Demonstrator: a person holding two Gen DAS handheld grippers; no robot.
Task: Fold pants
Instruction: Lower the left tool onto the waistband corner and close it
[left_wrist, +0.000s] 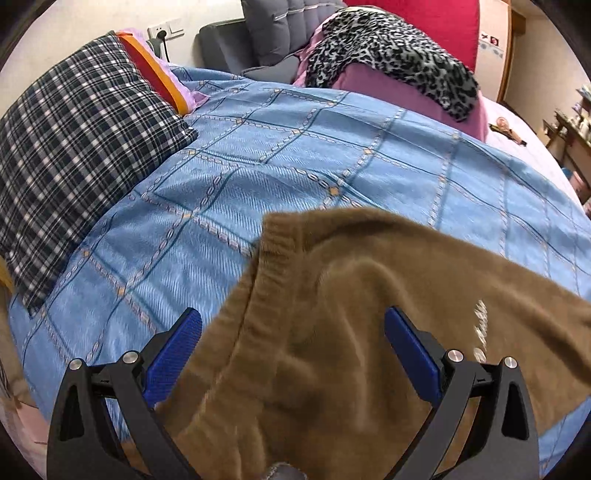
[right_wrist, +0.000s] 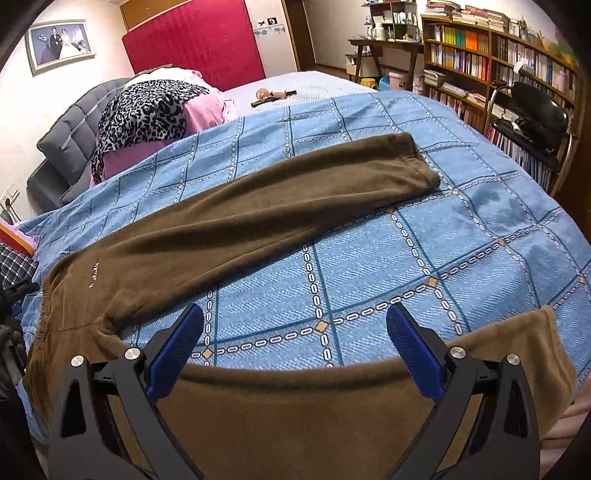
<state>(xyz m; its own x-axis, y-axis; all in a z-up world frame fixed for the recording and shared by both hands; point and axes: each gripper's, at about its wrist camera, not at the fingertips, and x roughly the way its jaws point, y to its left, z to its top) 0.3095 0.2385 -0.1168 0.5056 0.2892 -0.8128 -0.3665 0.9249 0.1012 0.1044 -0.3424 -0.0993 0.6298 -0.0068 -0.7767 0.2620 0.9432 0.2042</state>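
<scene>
Near leg of the brown fleece jogger pants (right_wrist: 295, 413) fills the bottom of the right wrist view, its upper edge running between the blue pads of the right gripper (right_wrist: 295, 350), jaws spread wide, nothing pinched. Left gripper (left_wrist: 293, 347) is likewise wide open, hanging over the ribbed waistband end of the same pants, pads on either side of the cloth but not closed on it.

Pants lie spread on the blue chain-check quilt (right_wrist: 424, 258): waistband at the quilt's left end, far leg stretched diagonally across the quilt toward the cuff, near leg along the quilt's front edge, legs splayed apart with bare quilt between.

Judged step: leg-over-leg fold not yet done. To do it well, the left should pinch the waistband corner through both layers and the right should take the near leg low by its cuff; lift together and lay the near leg onto the far leg, matching seams and cuffs. Fleece is thick and limp, so expect sag; bite deep.

Beyond the quilt's left end sits a dark plaid pillow (left_wrist: 74, 155). Behind the quilt: leopard-print cloth (right_wrist: 147, 107) on a pink bundle, grey tufted headboard (right_wrist: 70, 129), crimson wall panel (right_wrist: 195, 40). Right of the quilt: wooden bookshelf (right_wrist: 491, 55).
</scene>
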